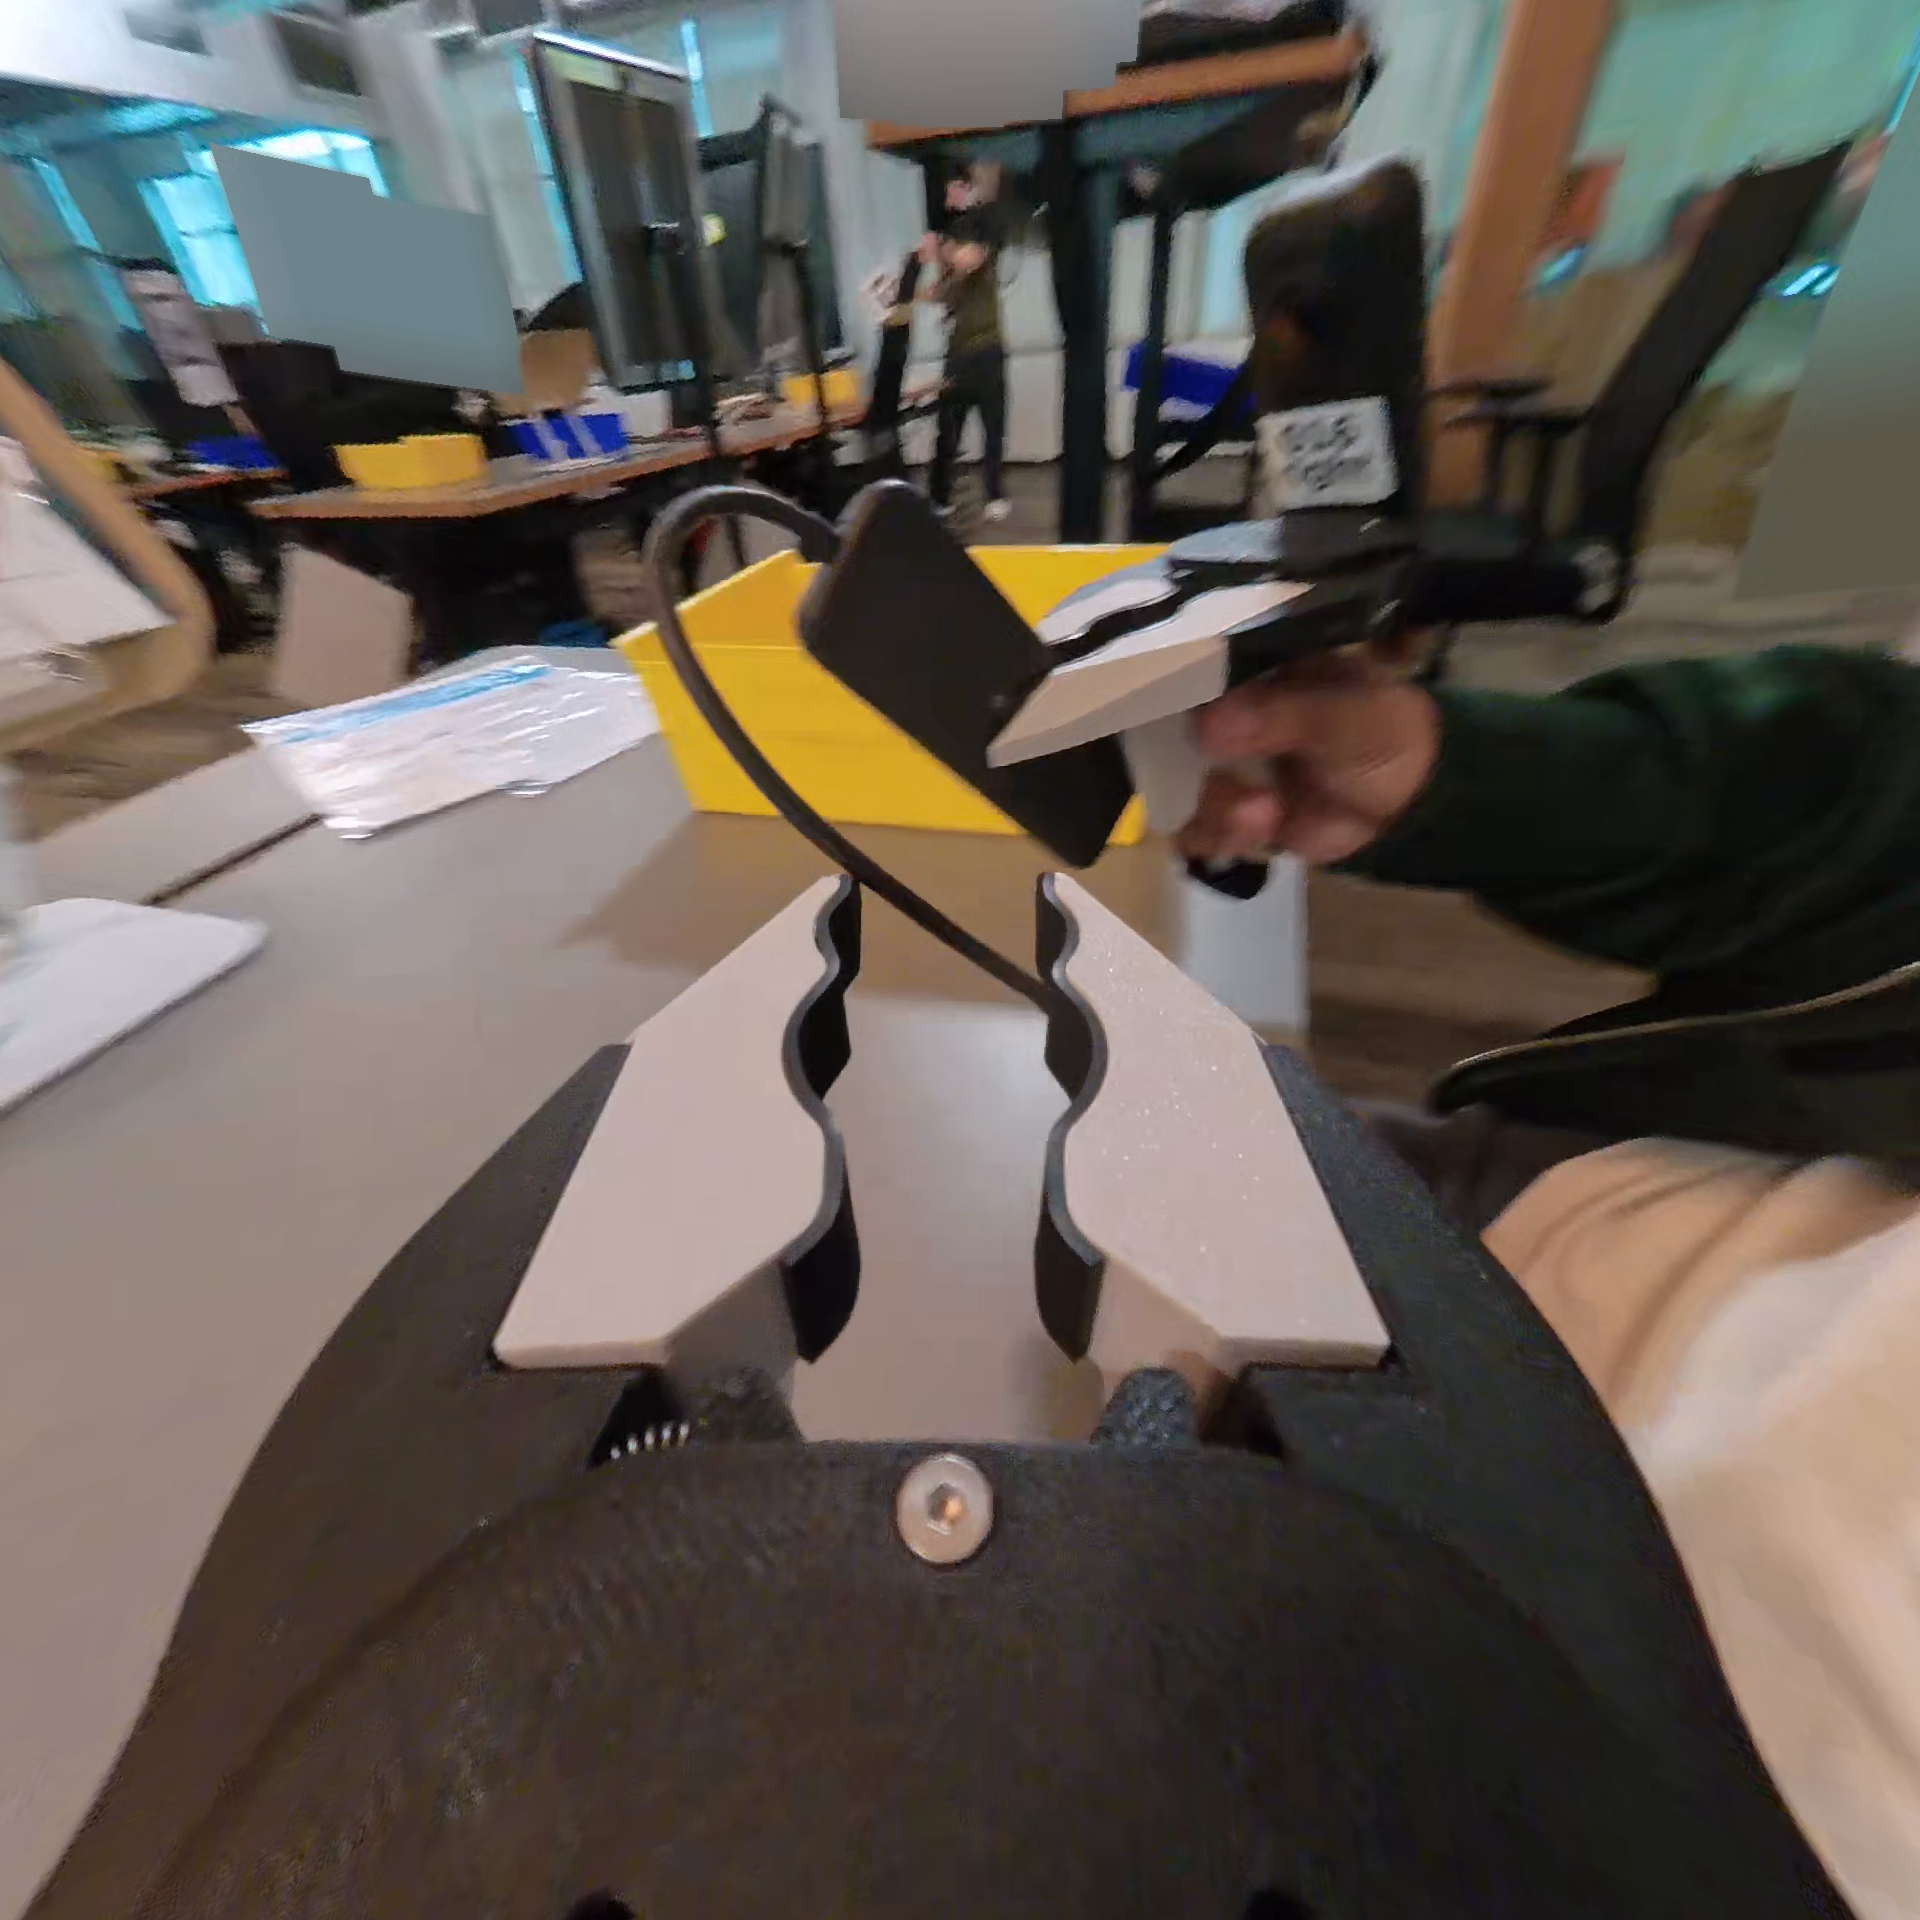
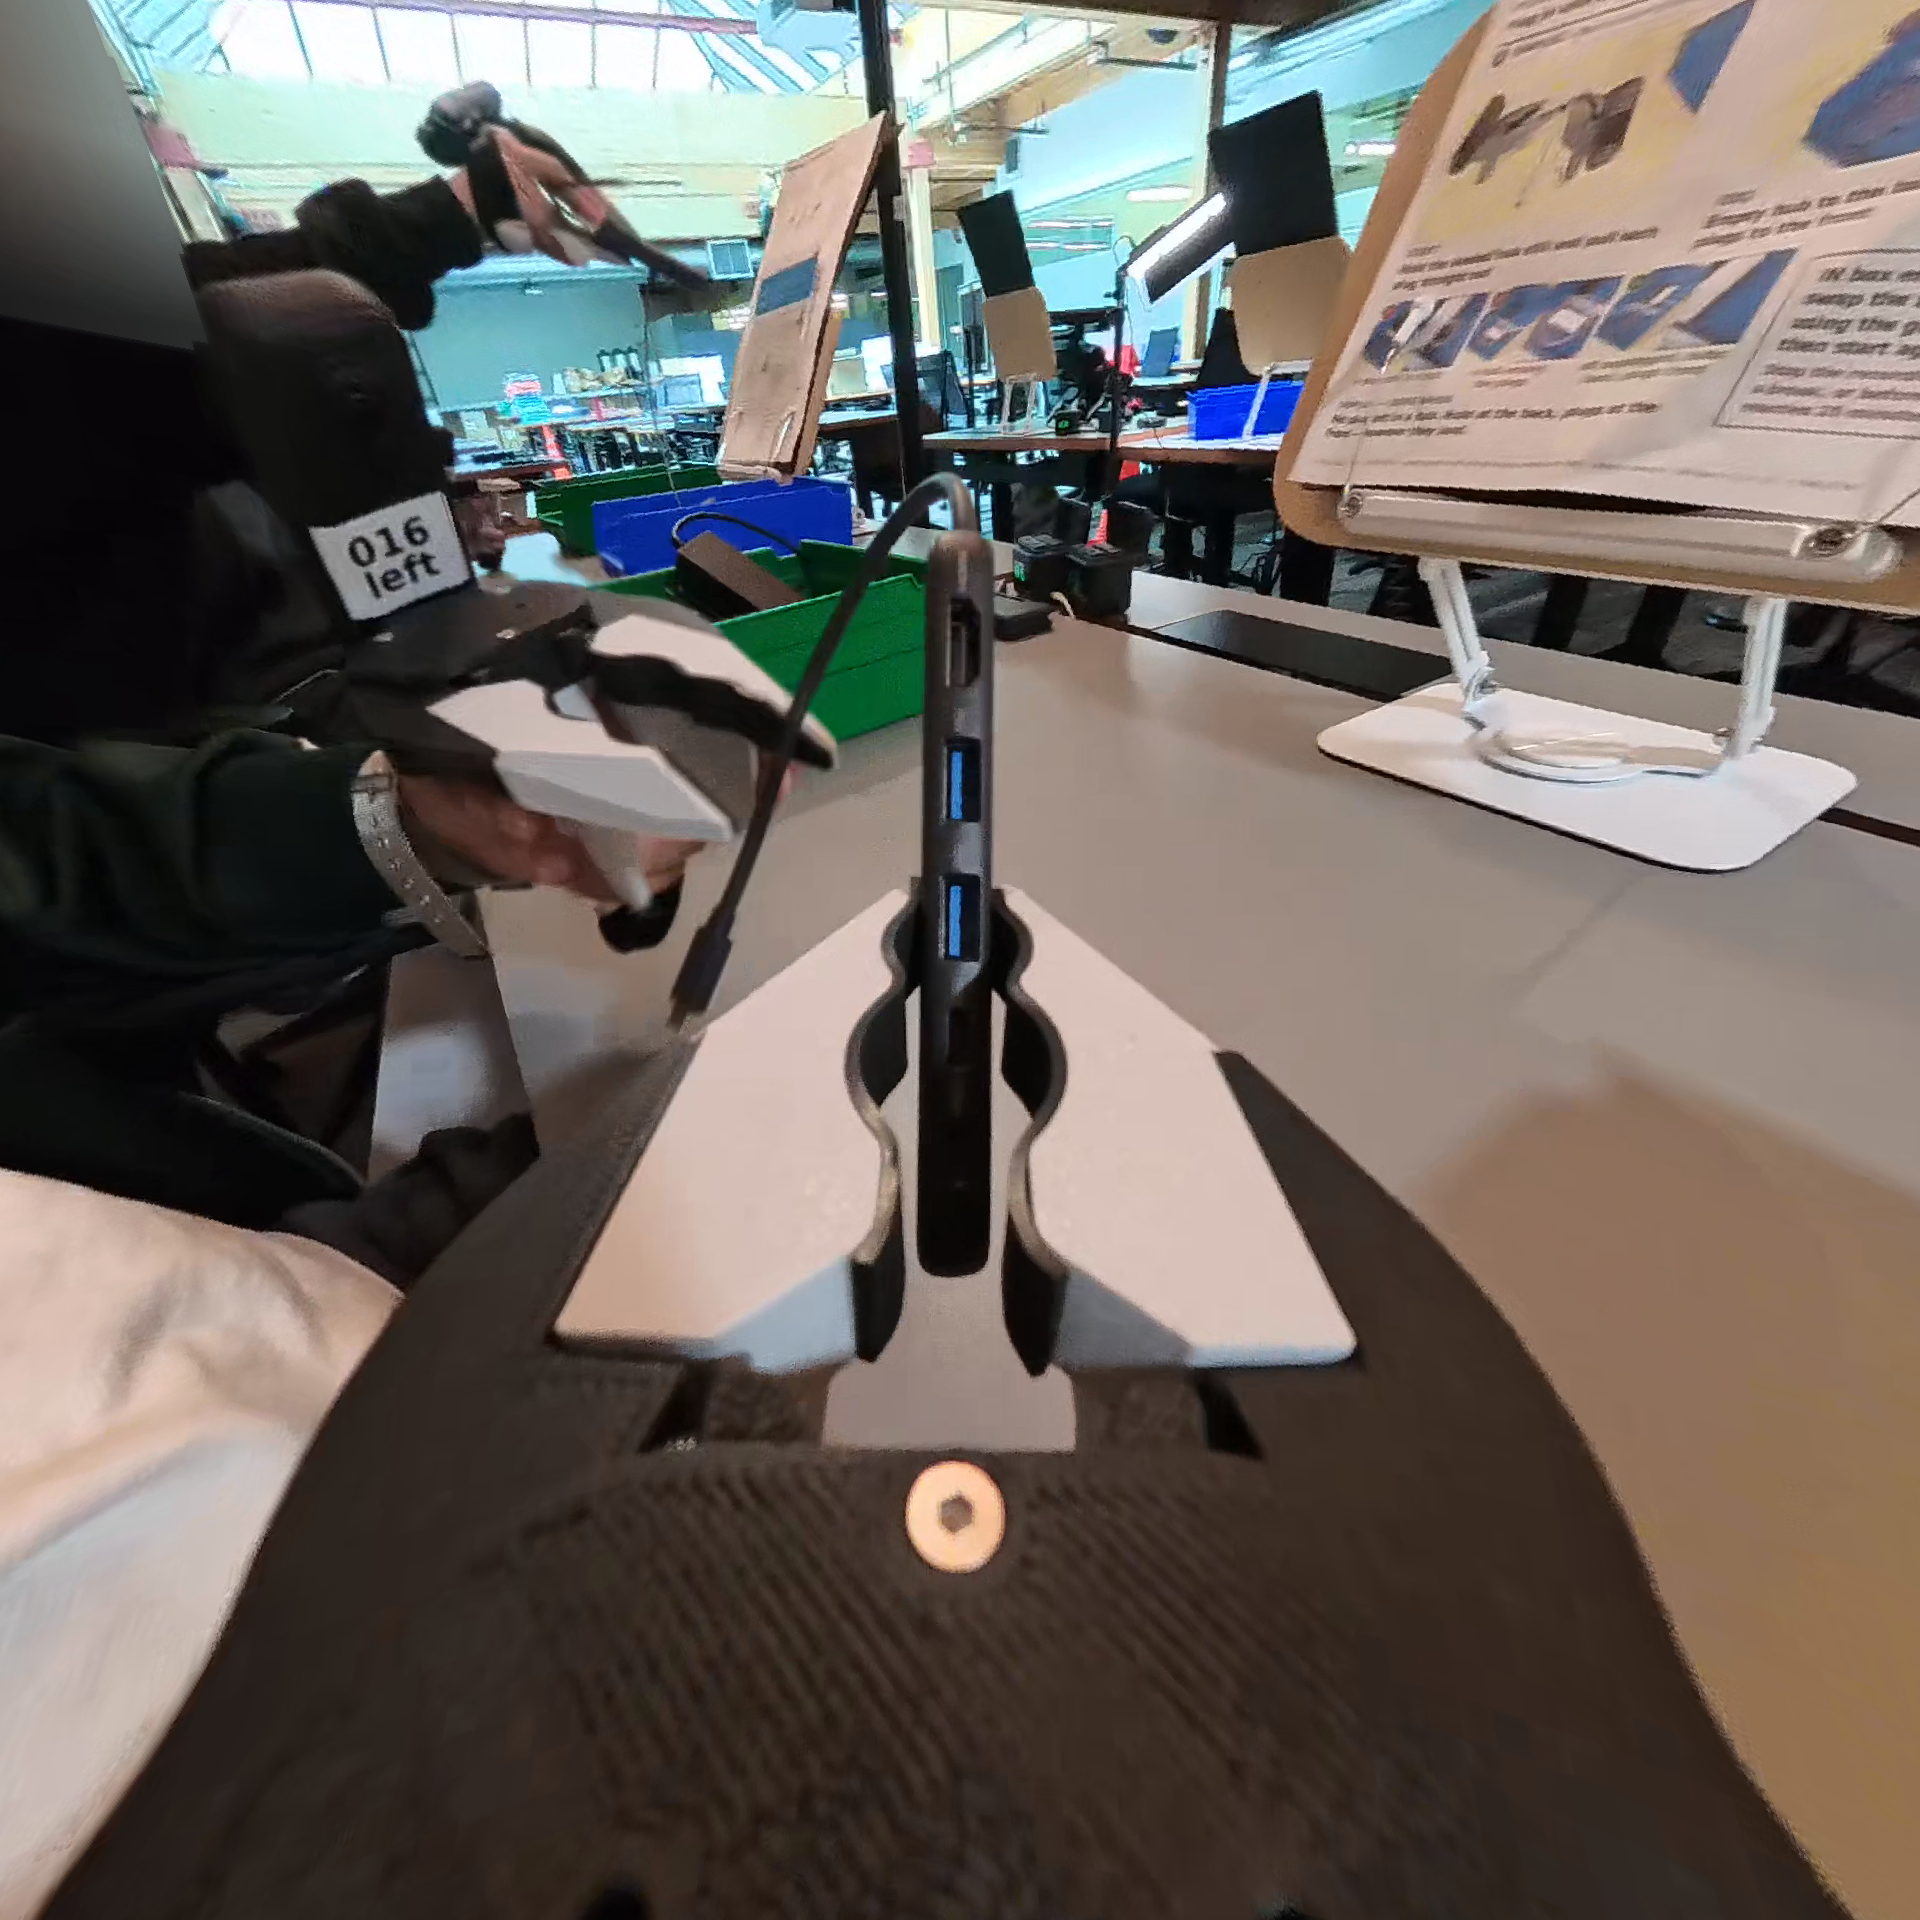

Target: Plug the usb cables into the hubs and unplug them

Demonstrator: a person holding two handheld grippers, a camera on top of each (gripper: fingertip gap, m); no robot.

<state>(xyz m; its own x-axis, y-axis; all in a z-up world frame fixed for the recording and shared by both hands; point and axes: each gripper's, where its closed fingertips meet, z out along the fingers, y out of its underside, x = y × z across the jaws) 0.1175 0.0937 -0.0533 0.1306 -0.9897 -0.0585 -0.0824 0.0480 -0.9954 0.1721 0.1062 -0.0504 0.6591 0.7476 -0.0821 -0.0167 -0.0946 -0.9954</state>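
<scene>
My right gripper [image 2: 958, 914] is shut on a slim black USB hub [image 2: 961, 727]. It holds the hub upright on its edge above the grey table [image 2: 1351, 987], with the blue ports facing the camera. The hub's own black cable [image 2: 831, 644] loops from its top down to the left and ends in a free-hanging plug [image 2: 701, 966]. My left gripper [image 1: 951, 904] is open, and the cable [image 1: 727, 707] runs down through its gap against the right finger. In the left wrist view the right gripper [image 1: 1018, 696] grips the tilted hub [image 1: 925, 644].
A yellow bin [image 1: 831, 748] stands behind the hub, with a plastic bag [image 1: 457, 727] to its left. Green bins [image 2: 831, 644] hold another black hub [image 2: 732, 582], and a blue bin [image 2: 717, 520] stands behind them. A stand with an instruction sheet [image 2: 1600, 260] has a white base [image 2: 1590, 790] at the right.
</scene>
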